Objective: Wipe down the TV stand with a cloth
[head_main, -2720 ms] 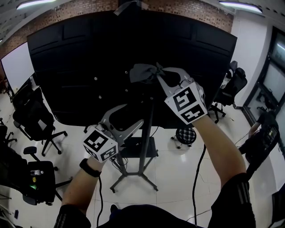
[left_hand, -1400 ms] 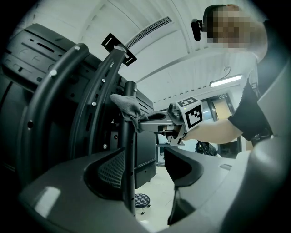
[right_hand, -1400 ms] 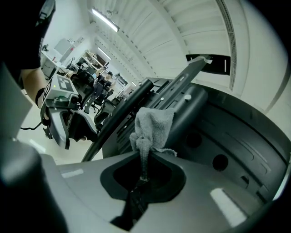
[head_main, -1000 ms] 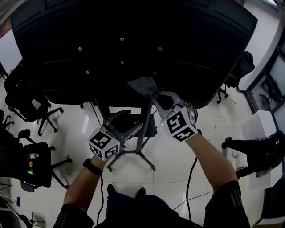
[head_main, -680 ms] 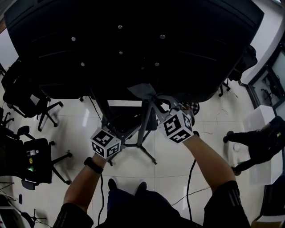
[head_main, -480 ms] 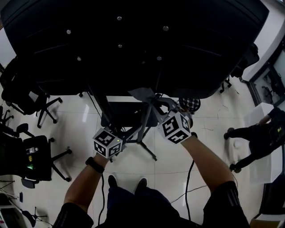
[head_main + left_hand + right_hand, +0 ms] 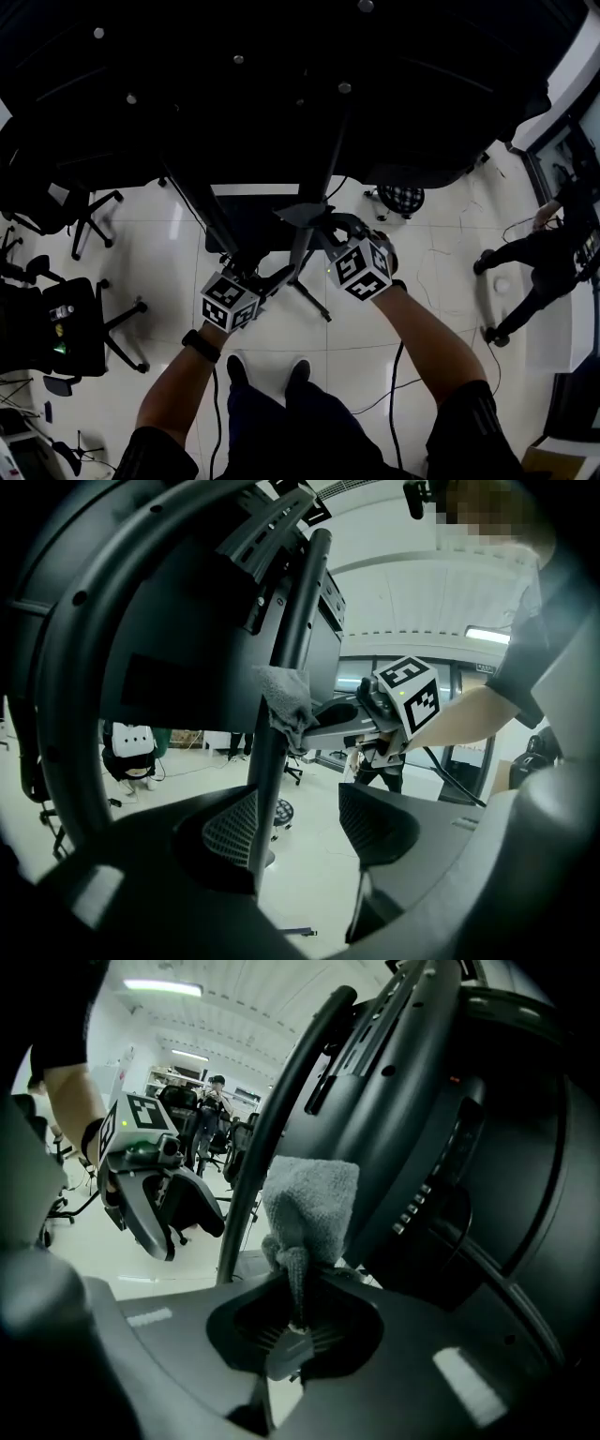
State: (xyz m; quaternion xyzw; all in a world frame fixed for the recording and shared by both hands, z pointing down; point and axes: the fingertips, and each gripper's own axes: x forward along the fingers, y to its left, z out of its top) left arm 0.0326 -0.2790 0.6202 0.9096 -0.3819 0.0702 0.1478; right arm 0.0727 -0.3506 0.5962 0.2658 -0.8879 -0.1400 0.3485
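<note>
Cloth (image 7: pixel 314 1199) pinched in my right gripper (image 7: pixel 295 1326) should press the stand pole (image 7: pixel 258 1138) at eleven o'clock; my left gripper (image 7: pixel 300 822) gapes empty.

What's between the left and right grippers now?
The TV stand's upright pole: in the left gripper view it stands between the left gripper and the right gripper, whose grey cloth sits against it.

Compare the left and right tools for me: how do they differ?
The right tool is shut on the grey cloth; the left tool is open and holds nothing. The right tool holds the cloth against the stand's pole, higher up than the left tool. Both point at that pole.
</note>
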